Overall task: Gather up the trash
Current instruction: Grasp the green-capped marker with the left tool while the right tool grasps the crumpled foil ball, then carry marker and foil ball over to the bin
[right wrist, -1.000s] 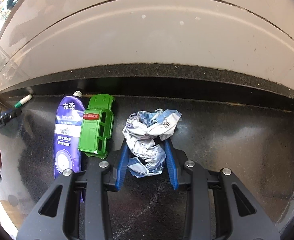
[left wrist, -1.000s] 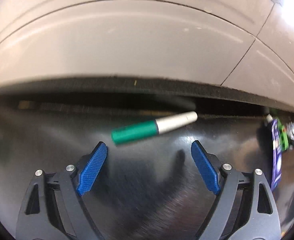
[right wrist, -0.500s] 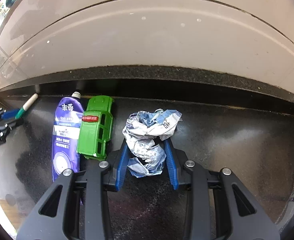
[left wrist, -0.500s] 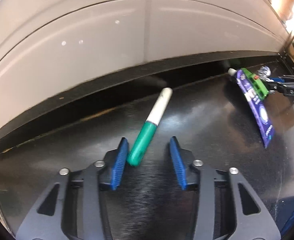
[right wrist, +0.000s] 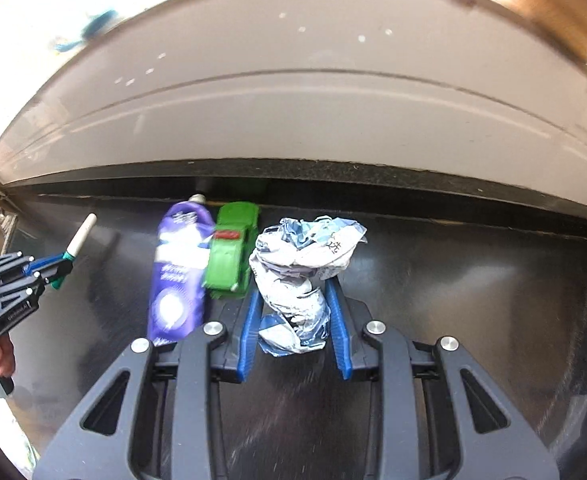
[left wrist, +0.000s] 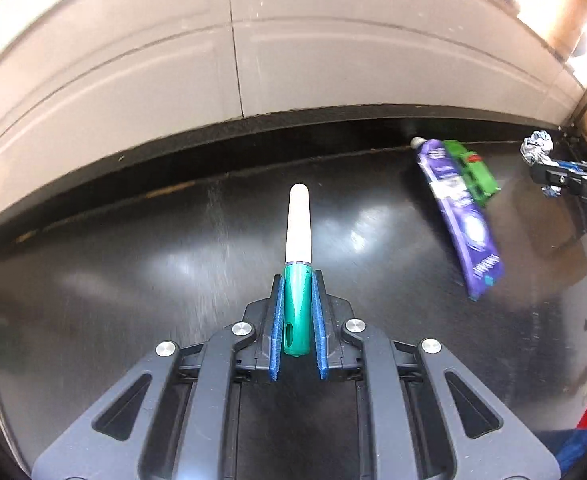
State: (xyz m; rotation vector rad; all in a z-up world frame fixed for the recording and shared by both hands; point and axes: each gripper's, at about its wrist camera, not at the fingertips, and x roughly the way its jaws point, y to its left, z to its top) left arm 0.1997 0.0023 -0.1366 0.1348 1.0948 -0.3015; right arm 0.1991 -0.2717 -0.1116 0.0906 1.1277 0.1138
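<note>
My left claw [left wrist: 297, 312] pinches the green marker [left wrist: 296, 280] over the black worktop [left wrist: 133, 280]; my right claw [right wrist: 295, 304] clamps the crumpled wrapper [right wrist: 301, 272] beside the green toy car [right wrist: 231, 256].

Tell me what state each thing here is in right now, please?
Left tool: shut on the marker.
Marker: capped, held by its green end, white end pointing away.
Right tool: shut on the wrapper.
Wrapper: crumpled, gripped.
Tube: lying flat on the black table, cap on.
Toy car: lying beside the tube, touching it.
</note>
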